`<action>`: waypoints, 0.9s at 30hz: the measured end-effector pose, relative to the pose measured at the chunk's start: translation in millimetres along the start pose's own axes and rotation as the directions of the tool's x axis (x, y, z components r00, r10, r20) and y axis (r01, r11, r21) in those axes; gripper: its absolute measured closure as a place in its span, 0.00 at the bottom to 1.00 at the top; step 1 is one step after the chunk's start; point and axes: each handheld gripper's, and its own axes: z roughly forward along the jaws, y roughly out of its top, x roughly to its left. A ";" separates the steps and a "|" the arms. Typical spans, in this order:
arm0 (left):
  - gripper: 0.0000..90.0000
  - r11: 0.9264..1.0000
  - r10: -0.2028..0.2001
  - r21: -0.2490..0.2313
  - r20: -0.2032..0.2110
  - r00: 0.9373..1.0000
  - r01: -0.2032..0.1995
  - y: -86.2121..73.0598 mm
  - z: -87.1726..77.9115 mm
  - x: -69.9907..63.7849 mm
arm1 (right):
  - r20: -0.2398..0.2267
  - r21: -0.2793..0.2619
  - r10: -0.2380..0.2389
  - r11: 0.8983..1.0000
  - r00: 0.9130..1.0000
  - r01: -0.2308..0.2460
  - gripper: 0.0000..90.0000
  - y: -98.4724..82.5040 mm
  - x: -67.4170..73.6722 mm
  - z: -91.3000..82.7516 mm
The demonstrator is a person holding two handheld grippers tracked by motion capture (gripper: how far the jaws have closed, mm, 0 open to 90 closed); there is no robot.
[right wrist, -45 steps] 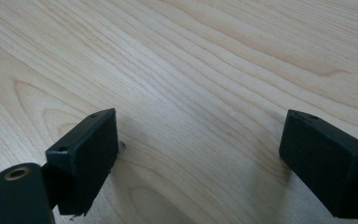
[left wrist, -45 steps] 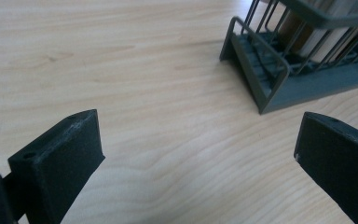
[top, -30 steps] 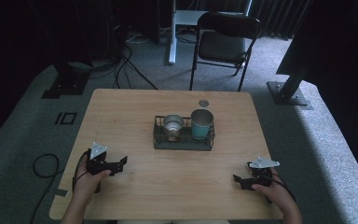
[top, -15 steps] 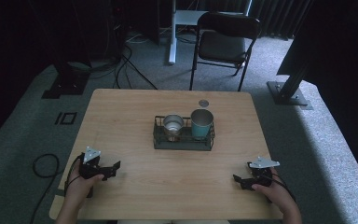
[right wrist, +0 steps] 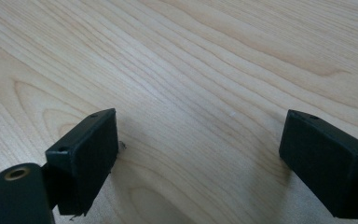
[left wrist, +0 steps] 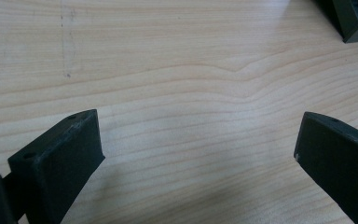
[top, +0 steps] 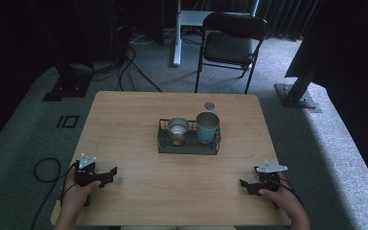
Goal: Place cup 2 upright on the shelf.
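Spreading wide, the left gripper's (left wrist: 200, 154) two black fingers (left wrist: 58, 161) stand far apart in the left gripper view with nothing but pale wood grain between them. The right gripper (right wrist: 198, 158) shows the same in its own view: fingers (right wrist: 86, 156) well apart, bare worktop between, nothing held. Both views sit close and low over the wood; the left gripper view also catches a dark box-like corner (left wrist: 354, 18) at its top right edge, too cropped to name.

From the high view, the wider layout appears. The left gripper (top: 106, 175) rests near the worktop's (top: 124, 124) front left, held by the person's left hand (top: 76, 194), its grey plate on top and a cable trailing off to the floor. The right gripper (top: 245, 184) lies near the front right in the right hand (top: 282, 196). Both point inward, well apart from each other.

At the middle of the worktop stands a dark wire basket (top: 189, 146) holding a metal cup (top: 178, 128) on its left side and a teal cup (top: 207, 126) on its right. A small round lid-like disc (top: 209, 106) lies just behind the basket. Beyond the worktop a folding chair (top: 232, 43) stands on grey carpet.
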 end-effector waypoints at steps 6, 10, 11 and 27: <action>0.02 1.000 0.006 0.026 -0.023 1.000 -0.005 -3.4 1.7 -0.4 | 0.000 0.000 0.000 1.000 1.000 0.000 0.13 0.0 0.0 0.0; 0.02 1.000 0.003 0.031 -0.036 0.999 -0.002 -5.3 2.4 0.6 | 0.000 0.000 0.000 1.000 1.000 0.000 0.13 0.0 0.0 0.0; 0.02 0.999 0.003 0.035 -0.037 0.999 -0.002 -5.5 2.5 0.8 | 0.000 0.000 0.000 1.000 1.000 0.000 0.13 0.0 0.0 0.0; 0.02 0.992 0.069 0.112 -0.097 0.993 -0.058 -7.3 8.9 -4.4 | 0.000 0.000 0.000 1.000 1.000 0.000 0.13 0.0 0.0 0.0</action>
